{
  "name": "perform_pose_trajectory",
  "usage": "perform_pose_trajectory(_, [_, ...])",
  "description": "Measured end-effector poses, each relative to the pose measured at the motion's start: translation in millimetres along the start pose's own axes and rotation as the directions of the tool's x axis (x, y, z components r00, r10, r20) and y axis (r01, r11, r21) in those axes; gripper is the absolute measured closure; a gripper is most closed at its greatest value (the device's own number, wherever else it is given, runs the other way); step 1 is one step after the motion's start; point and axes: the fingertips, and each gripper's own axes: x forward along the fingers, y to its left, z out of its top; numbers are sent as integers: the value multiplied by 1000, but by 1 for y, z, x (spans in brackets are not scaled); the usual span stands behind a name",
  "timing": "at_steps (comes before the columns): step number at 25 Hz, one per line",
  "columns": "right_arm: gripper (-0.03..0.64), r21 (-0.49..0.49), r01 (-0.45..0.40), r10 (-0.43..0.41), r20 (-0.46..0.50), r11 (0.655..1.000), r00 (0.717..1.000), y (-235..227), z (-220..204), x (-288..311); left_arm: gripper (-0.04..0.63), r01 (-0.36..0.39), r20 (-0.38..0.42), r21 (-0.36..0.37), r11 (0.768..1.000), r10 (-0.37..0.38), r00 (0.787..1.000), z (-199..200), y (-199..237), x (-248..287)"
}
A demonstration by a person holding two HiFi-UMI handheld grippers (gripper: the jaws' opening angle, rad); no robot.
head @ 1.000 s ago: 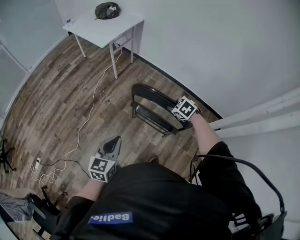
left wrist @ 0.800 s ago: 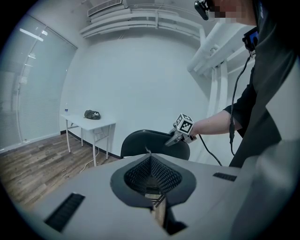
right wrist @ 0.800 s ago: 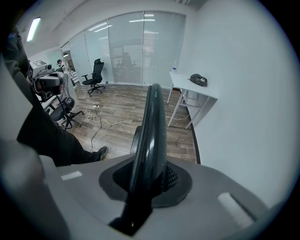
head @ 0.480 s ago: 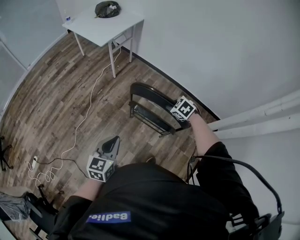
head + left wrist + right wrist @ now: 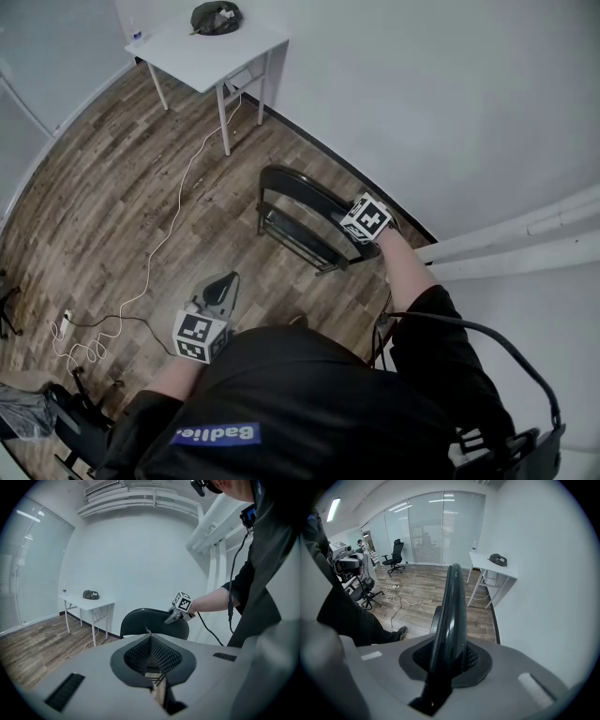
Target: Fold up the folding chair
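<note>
The black folding chair [image 5: 298, 189] stands on the wood floor close to the white wall, its seat [image 5: 302, 238] showing as a narrow dark slab under the curved backrest. My right gripper [image 5: 343, 221] is shut on the backrest's top edge. In the right gripper view the backrest [image 5: 453, 603] runs edge-on straight up between the jaws of the right gripper [image 5: 449, 660]. My left gripper [image 5: 228, 282] hangs over bare floor, apart from the chair, shut on nothing. The left gripper view looks past the shut left gripper [image 5: 150, 638] at the backrest [image 5: 143, 623] and the right gripper [image 5: 171, 618] on it.
A white table [image 5: 232, 58] with a dark bag [image 5: 215, 19] stands at the back by the wall. A white cable [image 5: 174, 228] runs across the floor to a power strip [image 5: 65, 322]. Office chairs [image 5: 395, 551] stand far off by glass partitions.
</note>
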Motion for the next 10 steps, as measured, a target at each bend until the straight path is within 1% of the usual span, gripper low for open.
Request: perform_pose_trajectory(10, [561,3,0,0,-1,1000,1000,1,-3,1,591,-5,-7,-2,1000,5,1000,-2,1,0])
